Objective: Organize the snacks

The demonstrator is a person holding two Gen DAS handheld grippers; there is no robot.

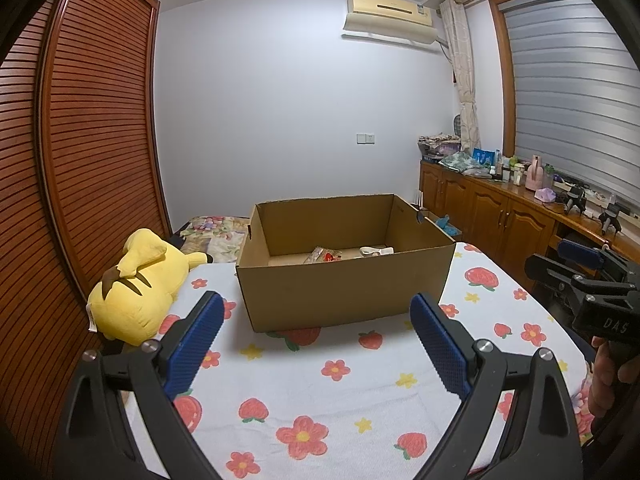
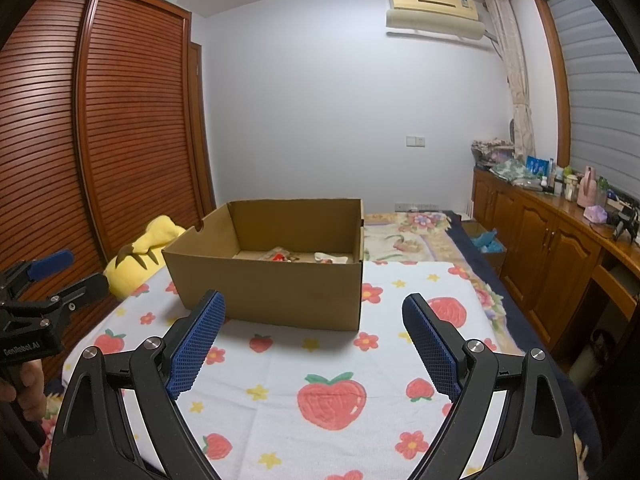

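An open cardboard box (image 1: 344, 296) stands on a bed covered with a strawberry and flower blanket (image 1: 320, 396); it also shows in the right wrist view (image 2: 272, 292). Inside lie snack packets: a reddish one (image 1: 324, 256) (image 2: 280, 257) and a white one (image 1: 376, 251) (image 2: 332, 257). My left gripper (image 1: 316, 312) is open and empty, held above the blanket just in front of the box. My right gripper (image 2: 314, 312) is open and empty, also in front of the box. Each gripper shows at the edge of the other's view, the right one (image 1: 560, 268) and the left one (image 2: 72, 272).
A yellow plush toy (image 1: 136, 284) lies left of the box against a louvred wooden wardrobe (image 1: 80, 160). A wooden cabinet (image 1: 500, 208) with bottles and clutter runs along the right wall under a window. More bedding (image 2: 412, 236) lies behind the box.
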